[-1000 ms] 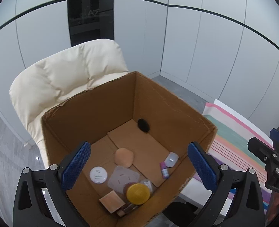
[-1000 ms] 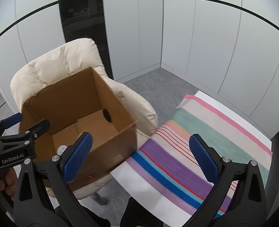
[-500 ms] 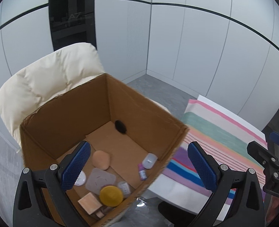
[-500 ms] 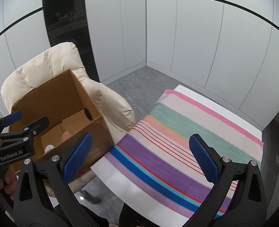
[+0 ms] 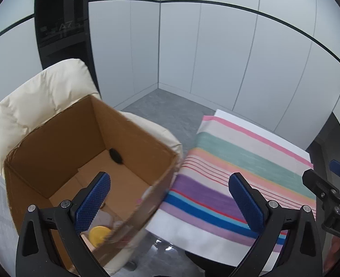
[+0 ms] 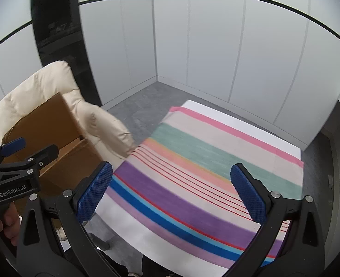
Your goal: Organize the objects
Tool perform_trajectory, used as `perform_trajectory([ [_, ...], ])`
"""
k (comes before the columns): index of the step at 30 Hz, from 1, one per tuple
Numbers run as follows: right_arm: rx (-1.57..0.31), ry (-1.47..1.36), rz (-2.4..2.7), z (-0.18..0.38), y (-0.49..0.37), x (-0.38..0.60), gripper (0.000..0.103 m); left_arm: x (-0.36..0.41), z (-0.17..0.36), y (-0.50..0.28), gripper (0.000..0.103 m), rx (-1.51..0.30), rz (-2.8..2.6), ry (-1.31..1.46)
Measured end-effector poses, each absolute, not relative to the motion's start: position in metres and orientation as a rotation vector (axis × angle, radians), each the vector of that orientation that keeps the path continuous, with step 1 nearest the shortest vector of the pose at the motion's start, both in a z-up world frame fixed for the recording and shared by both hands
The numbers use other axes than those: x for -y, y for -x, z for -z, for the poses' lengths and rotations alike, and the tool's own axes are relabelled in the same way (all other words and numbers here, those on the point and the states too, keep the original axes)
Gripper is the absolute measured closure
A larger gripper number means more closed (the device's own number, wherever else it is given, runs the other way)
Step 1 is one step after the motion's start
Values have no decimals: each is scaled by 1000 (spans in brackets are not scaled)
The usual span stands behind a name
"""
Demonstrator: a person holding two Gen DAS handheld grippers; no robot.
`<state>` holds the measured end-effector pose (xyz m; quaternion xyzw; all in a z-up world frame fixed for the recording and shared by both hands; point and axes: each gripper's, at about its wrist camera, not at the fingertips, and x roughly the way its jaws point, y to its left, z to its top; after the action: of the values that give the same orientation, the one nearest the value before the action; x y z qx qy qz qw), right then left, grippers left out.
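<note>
Left wrist view: both the left claw (image 5: 168, 198) and right claw (image 6: 171, 192) gape, holding nothing, so reach low into the box (image 5: 133, 143) for the yellow lid (image 5: 98, 235).

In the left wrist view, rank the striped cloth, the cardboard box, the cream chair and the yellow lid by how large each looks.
As they appear in the frame:
1. Striped cloth and cardboard box: too alike to separate.
2. Cream chair, though the box hides much of it.
3. Yellow lid, clearly smallest, and partly hidden.
</note>
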<state>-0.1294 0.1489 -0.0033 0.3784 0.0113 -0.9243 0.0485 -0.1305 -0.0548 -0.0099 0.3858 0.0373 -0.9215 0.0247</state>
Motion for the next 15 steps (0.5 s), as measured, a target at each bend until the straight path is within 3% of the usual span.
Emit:
perform_trajectory([
  [15, 75, -1186, 2856, -8, 78, -199, 0, -2, 0, 94, 0, -14, 2913, -1218],
])
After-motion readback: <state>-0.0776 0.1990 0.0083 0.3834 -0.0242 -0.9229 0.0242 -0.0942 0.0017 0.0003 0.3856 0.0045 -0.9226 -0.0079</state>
